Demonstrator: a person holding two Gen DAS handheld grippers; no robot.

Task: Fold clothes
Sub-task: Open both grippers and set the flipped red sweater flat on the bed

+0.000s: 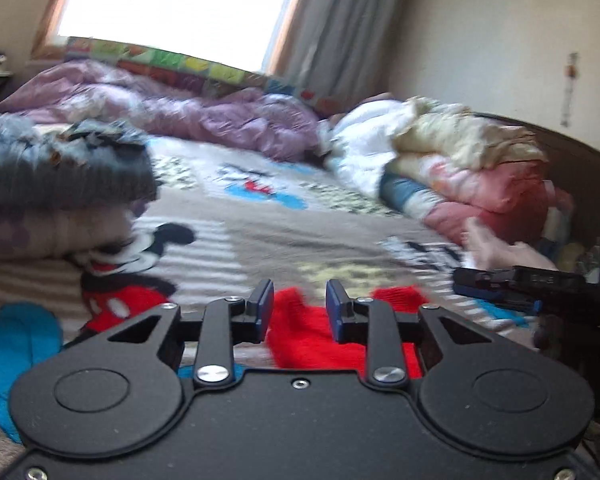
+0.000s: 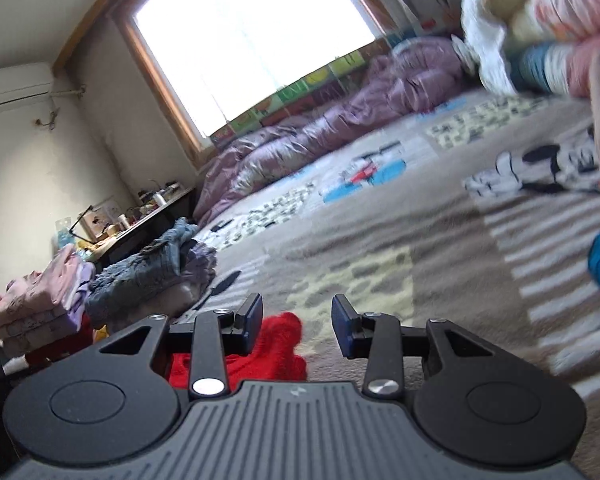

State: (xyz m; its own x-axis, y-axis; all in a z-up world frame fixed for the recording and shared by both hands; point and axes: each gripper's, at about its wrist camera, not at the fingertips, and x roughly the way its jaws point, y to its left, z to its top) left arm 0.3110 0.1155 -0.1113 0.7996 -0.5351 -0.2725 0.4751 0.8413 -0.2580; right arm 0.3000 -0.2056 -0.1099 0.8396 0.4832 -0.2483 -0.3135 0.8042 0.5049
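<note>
While both point nearly level over the red knitted garment (image 1: 304,332) on the bed, the left gripper (image 1: 300,310) and right gripper (image 2: 296,322) stand part open, holding nothing.

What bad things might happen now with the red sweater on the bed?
1. Both grippers, left and right, are open and hold nothing, so the red sweater lies loose and any fold may spring open.
2. It lies bunched, so a new grab might catch several layers.
3. The grippers are close together over it; they might bump each other.
</note>
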